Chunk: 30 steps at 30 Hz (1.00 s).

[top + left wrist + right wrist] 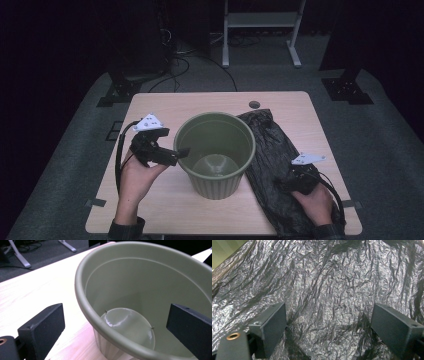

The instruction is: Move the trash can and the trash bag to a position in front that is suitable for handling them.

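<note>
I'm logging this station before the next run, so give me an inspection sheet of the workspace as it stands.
Surface: light wood table, bare apart from the job's things; a small round dark spot near its far edge.
Job's things: green bin upright at the middle, empty inside; crumpled black bag lying flat beside it.
Clutter: nothing seen.
Grippers: left gripper open, its jaws either side of the bin's rim, one inside, one outside; right gripper open, low over the bag, whether touching I cannot tell.
Cables: one trails from each gripper; more lie on the floor beyond the table.
Surroundings: grey carpet, a white frame behind, dark room.
</note>
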{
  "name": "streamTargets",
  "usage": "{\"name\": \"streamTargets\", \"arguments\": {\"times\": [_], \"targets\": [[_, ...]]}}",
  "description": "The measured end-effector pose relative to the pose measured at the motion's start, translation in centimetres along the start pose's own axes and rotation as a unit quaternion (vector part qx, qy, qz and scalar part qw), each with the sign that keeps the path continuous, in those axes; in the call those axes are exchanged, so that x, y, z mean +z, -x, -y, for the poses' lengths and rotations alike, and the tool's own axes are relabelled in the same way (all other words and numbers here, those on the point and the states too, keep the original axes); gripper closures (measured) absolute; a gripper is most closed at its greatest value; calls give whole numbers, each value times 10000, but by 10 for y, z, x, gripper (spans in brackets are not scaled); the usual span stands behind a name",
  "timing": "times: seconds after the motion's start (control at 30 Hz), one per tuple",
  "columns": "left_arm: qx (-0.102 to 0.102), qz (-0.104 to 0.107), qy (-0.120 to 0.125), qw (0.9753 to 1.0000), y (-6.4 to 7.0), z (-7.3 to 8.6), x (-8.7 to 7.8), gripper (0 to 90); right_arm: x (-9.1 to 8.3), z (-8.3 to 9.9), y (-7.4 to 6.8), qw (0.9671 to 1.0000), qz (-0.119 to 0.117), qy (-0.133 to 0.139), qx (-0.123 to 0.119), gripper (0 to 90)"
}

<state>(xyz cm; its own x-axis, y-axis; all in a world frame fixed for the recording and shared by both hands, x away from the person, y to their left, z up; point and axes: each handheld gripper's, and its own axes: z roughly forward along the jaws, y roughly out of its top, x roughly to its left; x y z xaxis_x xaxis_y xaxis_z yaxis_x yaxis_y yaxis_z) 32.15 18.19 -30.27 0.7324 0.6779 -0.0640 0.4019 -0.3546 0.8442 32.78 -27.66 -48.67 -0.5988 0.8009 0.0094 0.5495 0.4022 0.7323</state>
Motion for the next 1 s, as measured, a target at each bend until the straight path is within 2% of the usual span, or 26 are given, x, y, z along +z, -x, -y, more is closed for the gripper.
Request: {"name": "streamTargets", "arguments": {"times": [0.27,0.43,0.6,1.0], "targets": [[43,-49,17,10000,1,6,-15,6,0,0,0,10000,0,0,0,123],[-24,-160,59,9999,0,18,-30,6,0,0,0,10000,0,0,0,123],[-52,-161,95,9998,0,28,-37,6,0,0,0,10000,0,0,0,123],[-44,-145,-36,9999,-2,60,-33,6,0,0,0,10000,-1,-3,-4,123]]}}
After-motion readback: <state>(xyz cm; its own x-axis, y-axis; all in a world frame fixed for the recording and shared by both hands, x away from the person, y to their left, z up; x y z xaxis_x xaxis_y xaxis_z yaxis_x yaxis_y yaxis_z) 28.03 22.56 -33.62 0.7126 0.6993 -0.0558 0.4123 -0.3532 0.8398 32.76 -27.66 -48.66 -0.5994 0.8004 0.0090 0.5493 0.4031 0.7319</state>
